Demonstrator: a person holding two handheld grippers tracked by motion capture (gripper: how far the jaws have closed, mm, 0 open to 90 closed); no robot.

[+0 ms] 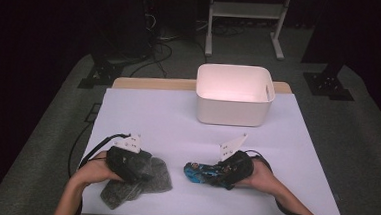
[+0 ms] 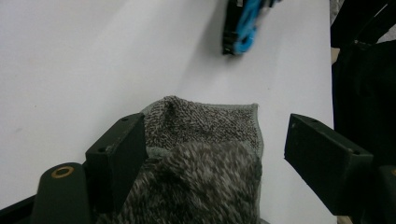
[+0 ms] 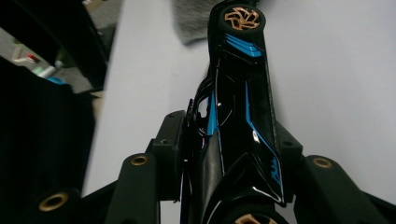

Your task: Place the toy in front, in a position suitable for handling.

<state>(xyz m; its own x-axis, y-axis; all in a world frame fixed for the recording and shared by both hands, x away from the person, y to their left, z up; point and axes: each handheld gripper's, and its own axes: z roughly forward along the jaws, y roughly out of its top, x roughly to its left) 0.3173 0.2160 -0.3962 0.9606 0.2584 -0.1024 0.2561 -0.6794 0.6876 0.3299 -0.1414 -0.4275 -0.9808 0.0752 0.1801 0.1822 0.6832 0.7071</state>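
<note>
A grey knitted cloth [image 2: 205, 168] is straddled, ungripped, by the left gripper [image 1: 134, 165], its fingers [image 2: 119, 158] wide apart. A black-and-blue toy car [image 3: 240, 116] is clamped by the right gripper [image 1: 223, 173] near the surface [image 1: 167, 121] front. A white bin [image 1: 233, 95] is seen behind.

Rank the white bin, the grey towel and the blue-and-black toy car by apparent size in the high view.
1. white bin
2. grey towel, partly hidden under the left gripper
3. blue-and-black toy car, partly hidden by the right gripper

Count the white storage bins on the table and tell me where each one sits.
1. The white bin stands at the far edge of the table, slightly right of centre, well beyond the grey towel and the black-and-blue toy car near the person.
</note>
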